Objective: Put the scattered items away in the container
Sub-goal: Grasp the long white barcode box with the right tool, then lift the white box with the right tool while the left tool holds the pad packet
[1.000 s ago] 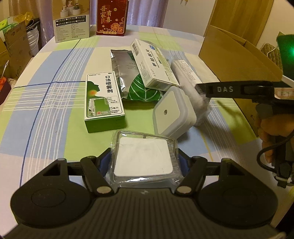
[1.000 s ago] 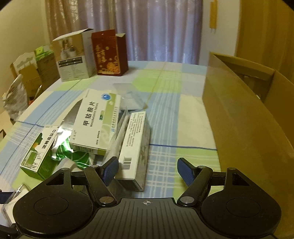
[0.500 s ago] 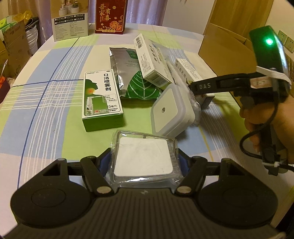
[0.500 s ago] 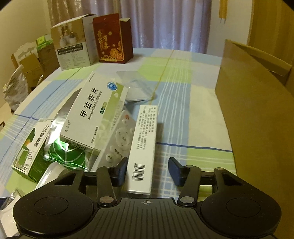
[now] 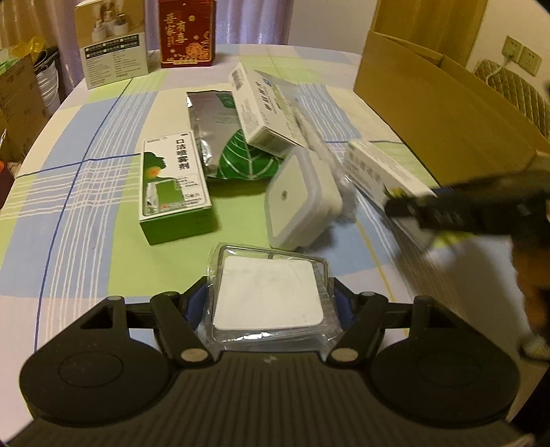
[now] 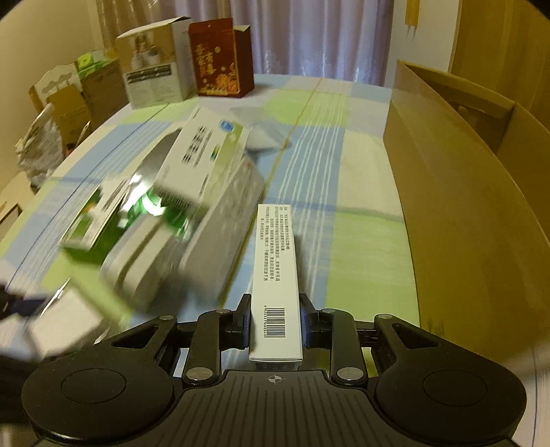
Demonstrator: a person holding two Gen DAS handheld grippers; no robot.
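Note:
My left gripper (image 5: 271, 302) is shut on a clear plastic case with a white square pad (image 5: 268, 292) inside. My right gripper (image 6: 275, 319) is shut on a long white carton (image 6: 276, 275) with a barcode, held lengthwise; the same carton (image 5: 381, 175) shows blurred at the right of the left wrist view. On the checked cloth lie a green spray box (image 5: 173, 189), a silver and green leaf pouch (image 5: 223, 137), a white tablet box (image 5: 261, 106) and a white square night light (image 5: 299, 196). The brown cardboard box (image 6: 457, 192) stands open on the right.
A red gift box (image 5: 187, 32) and a white product box (image 5: 111, 48) stand at the far end of the table. Cartons and bags sit beyond the left edge (image 6: 65, 113). A clear plastic lid (image 6: 261, 127) lies mid-table. A hand (image 5: 532, 268) holds the right gripper.
My right gripper shut on the long white carton and pulled it out of the pile toward the right. The left gripper kept hold of the clear case and barely moved.

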